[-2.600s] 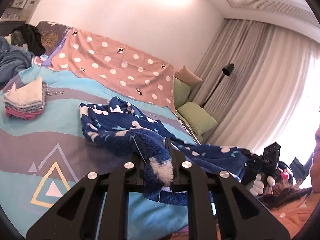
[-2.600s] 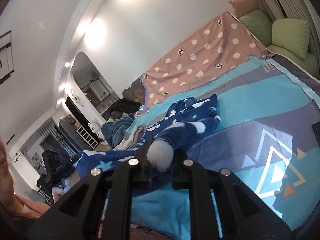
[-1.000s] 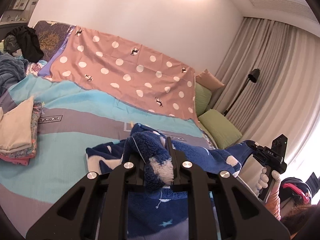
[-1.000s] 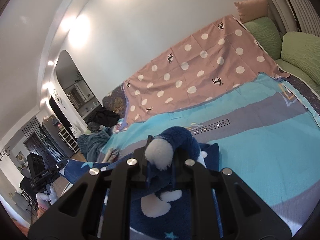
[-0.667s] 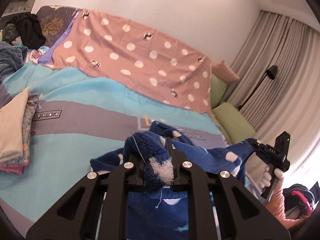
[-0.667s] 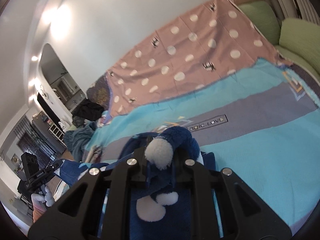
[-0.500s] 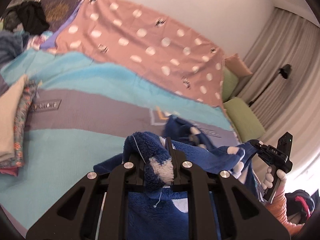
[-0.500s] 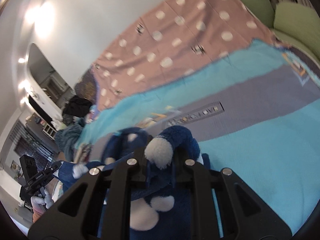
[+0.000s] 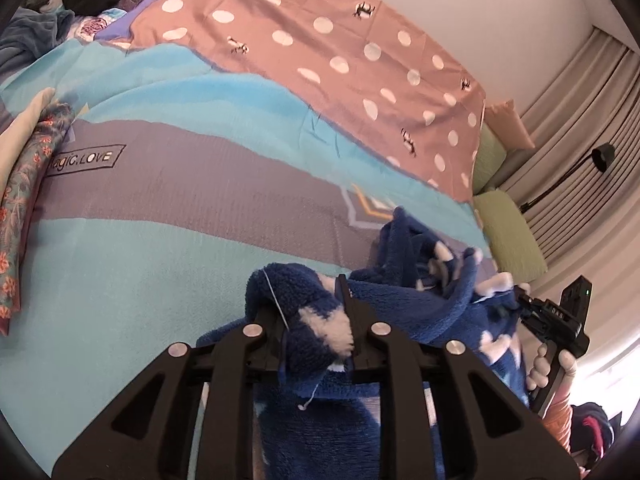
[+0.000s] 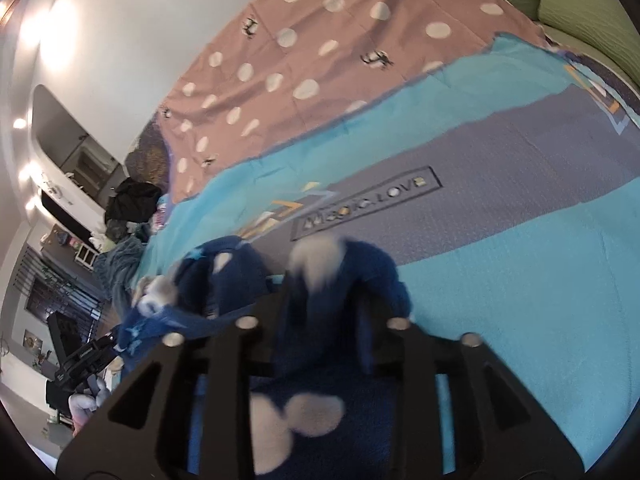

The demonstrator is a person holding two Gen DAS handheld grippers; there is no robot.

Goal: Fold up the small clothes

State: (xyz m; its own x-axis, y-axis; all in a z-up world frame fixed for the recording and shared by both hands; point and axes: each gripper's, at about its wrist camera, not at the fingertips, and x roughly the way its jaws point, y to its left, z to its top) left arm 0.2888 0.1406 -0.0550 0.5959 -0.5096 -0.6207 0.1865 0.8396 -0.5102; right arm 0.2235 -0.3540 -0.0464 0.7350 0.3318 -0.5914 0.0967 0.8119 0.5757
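A fluffy dark blue garment with white shapes [image 9: 420, 304] is stretched between both grippers above the bed. My left gripper [image 9: 310, 316] is shut on one bunched corner of it. My right gripper [image 10: 320, 280] is shut on another corner [image 10: 344, 264], blurred in its own view. The right gripper also shows at the right edge of the left wrist view [image 9: 556, 320], and the left gripper shows at the lower left of the right wrist view [image 10: 86, 356]. A fold of the garment [image 10: 224, 276] rises between them.
The bed cover [image 9: 160, 216] has turquoise and grey bands. A pink dotted sheet [image 9: 340, 48] lies at the head. A stack of folded clothes [image 9: 24, 184] sits at the left. Green pillows [image 9: 508, 232] and a floor lamp [image 9: 600, 156] stand at the right.
Both grippers have carried the garment forward and down toward the bed, tilting downward. The garment's far part has bunched up between them.
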